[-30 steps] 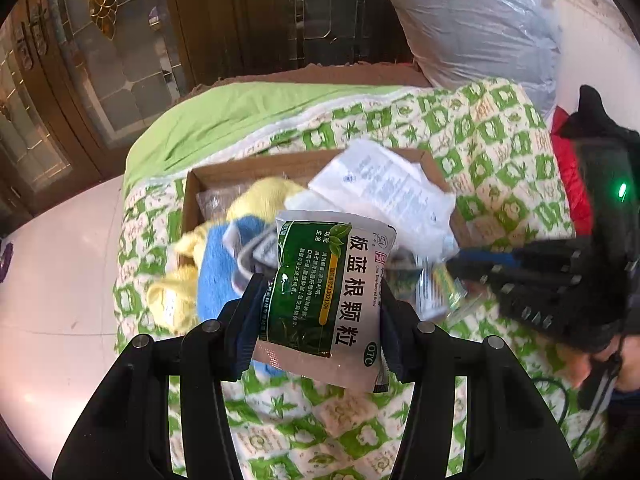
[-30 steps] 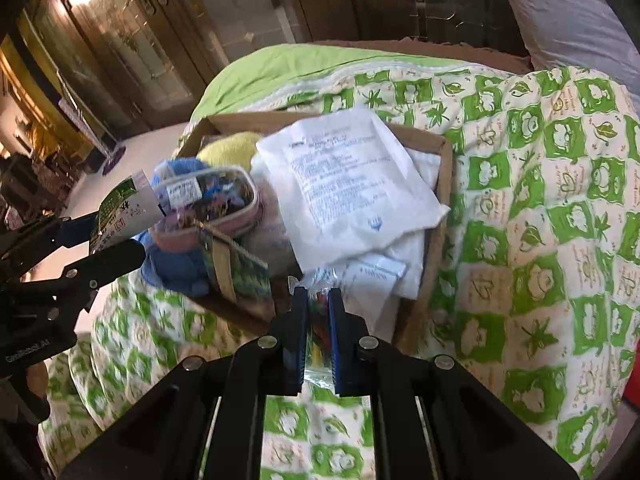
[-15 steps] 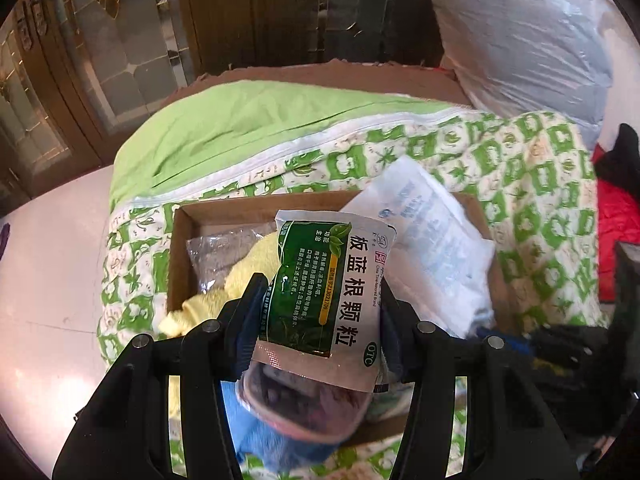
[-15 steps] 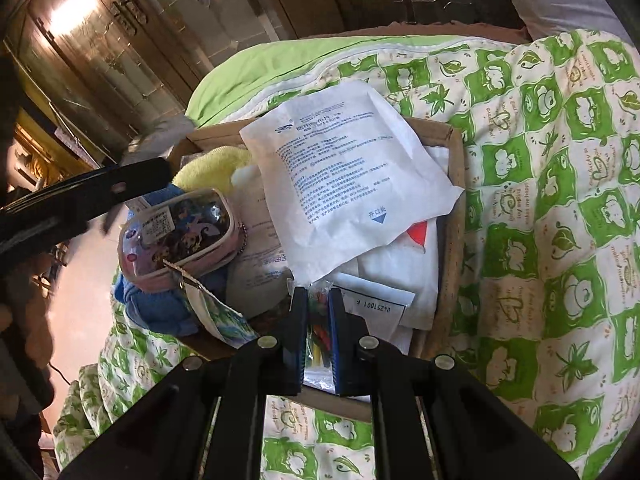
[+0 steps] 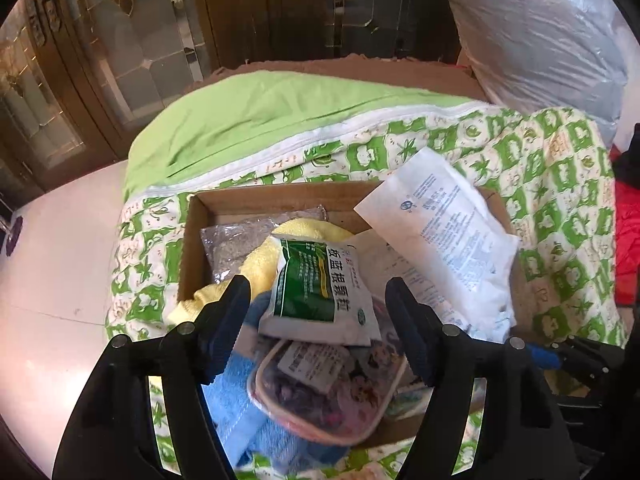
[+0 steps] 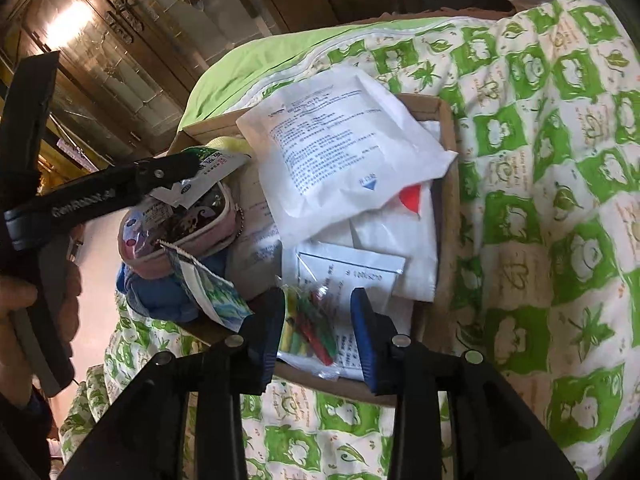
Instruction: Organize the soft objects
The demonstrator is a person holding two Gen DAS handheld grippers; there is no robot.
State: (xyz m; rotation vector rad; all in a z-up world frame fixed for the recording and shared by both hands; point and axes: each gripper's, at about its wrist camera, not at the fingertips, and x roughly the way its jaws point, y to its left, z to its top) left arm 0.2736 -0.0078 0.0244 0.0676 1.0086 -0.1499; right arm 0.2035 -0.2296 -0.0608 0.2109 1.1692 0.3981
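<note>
Over the cardboard box [image 5: 280, 200] on the green quilt [image 5: 560, 184], both grippers are letting go. The left gripper [image 5: 318, 300] has just been opening its jaws — they are standing wide, clear of the green sachet [image 5: 316, 284] on either side, so nothing is gripped. The sachet is sitting between them, tilted, its lower edge resting on the pink pouch [image 5: 332, 392] and its top leaning toward the yellow cloth [image 5: 260, 268]; it is lying there because the pile beneath is carrying it, not the pads. In the right wrist view it is showing at the tip of the left gripper, on top of the pouch.

The right gripper [image 6: 318, 332] has likewise just been opening. Its blue pads are standing apart with the clear bag of coloured sticks [image 6: 308, 324] between them, and gaps are showing on both sides, so I am judging this bag released too. It is resting at the near edge of the box, half on the white packets [image 6: 360, 272], under the big white pack [image 6: 340, 152].

Both soft items are in the box, which looks to be the point of the task. The pile is heaped and uneven — the sachet may slide off the pouch toward the blue towel [image 5: 240, 412] as the jaws are drawing away.
</note>
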